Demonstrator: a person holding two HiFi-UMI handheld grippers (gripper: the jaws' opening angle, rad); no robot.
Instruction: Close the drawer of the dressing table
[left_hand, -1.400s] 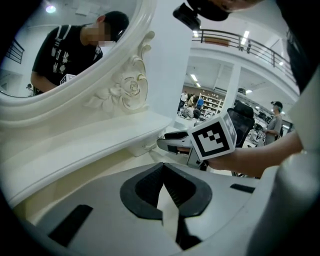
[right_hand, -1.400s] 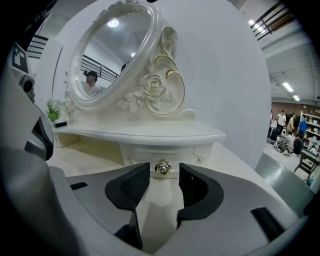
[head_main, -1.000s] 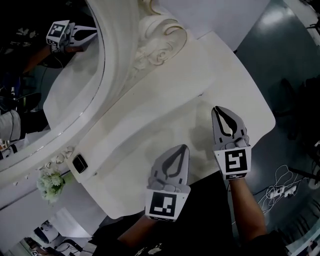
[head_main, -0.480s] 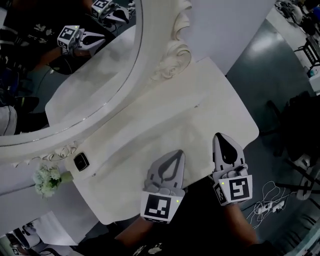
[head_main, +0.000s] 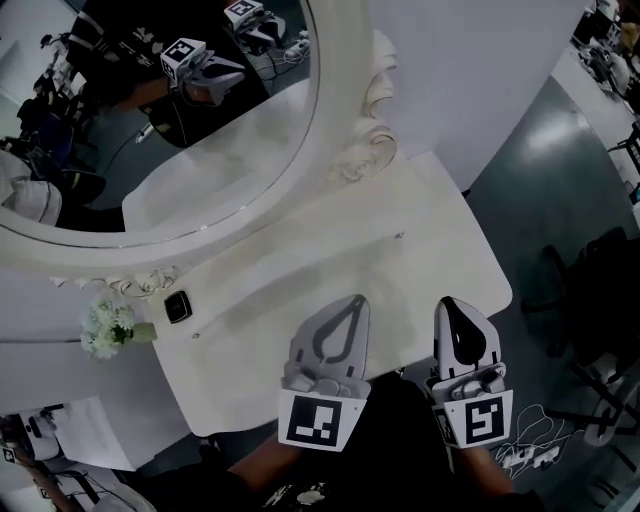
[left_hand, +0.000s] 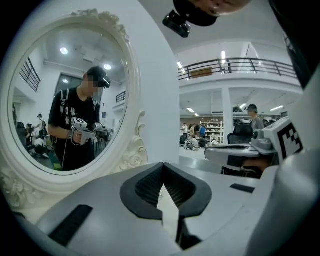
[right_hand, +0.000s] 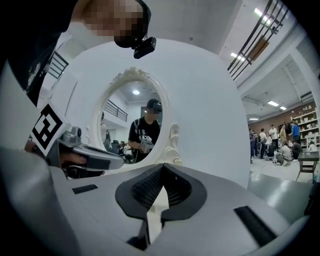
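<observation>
The left gripper (head_main: 354, 300) and right gripper (head_main: 451, 303) hover, jaws together and empty, over the near edge of the dressing table (head_main: 420, 225). Its drawer (hidden beneath that edge) cannot be checked, so a blind push might strike the tabletop or leave it ajar.

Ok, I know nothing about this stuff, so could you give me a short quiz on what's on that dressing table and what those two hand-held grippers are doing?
1. True or false: the left hand-held gripper is clamped on the flowers.
2. What lies on the table near the flowers? A a small black square thing; B a cup; C a book.
3. Fill in: the jaws of the right hand-held gripper are ___ and hold nothing.
Key: 1 false; 2 A; 3 shut.
</observation>
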